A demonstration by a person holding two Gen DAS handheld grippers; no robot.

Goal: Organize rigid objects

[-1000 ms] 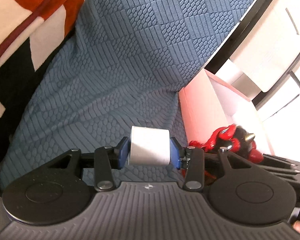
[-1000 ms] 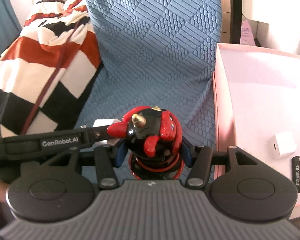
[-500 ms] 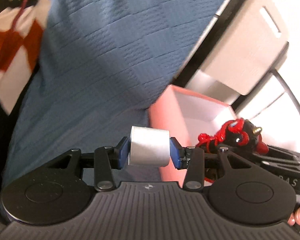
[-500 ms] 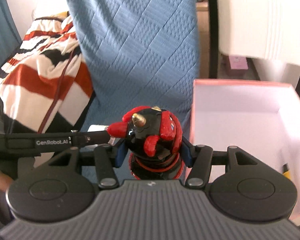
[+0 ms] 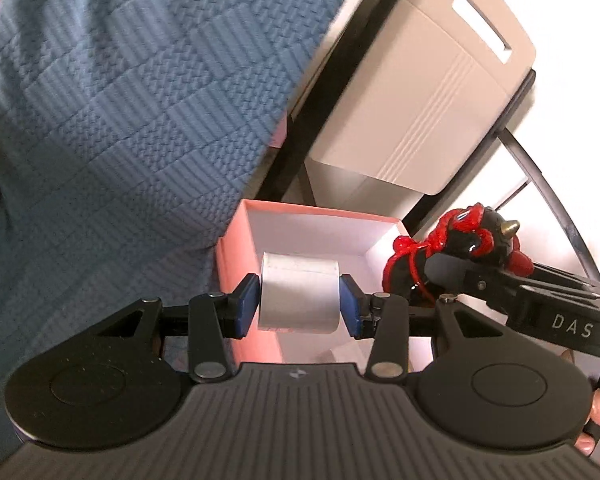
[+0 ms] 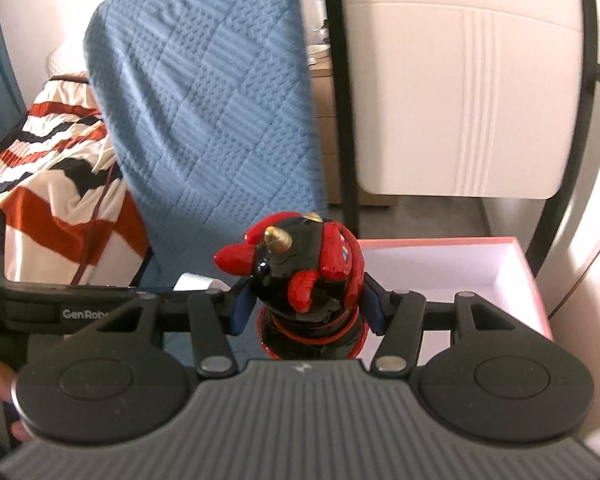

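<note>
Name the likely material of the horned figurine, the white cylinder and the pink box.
Horned figurine: probably glazed ceramic or resin; glossy black and red with highlights.
White cylinder: unclear, perhaps plastic or wrapped paper; matte, smooth.
Pink box: likely cardboard; thin, matte walls.

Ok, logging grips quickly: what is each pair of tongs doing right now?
Left tongs: shut on the silver cylinder.
Right tongs: shut on the red-and-black figurine.

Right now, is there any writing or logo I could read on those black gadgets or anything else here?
"DAS": white letters on the right gripper side bar, seen from the left camera.
"GenRob", cut off by the housing: white letters on the left gripper side bar, seen from the right camera.
A small emblem on each housing: too small to read.
Figurine, white roll, pink box: no text visible.
</note>
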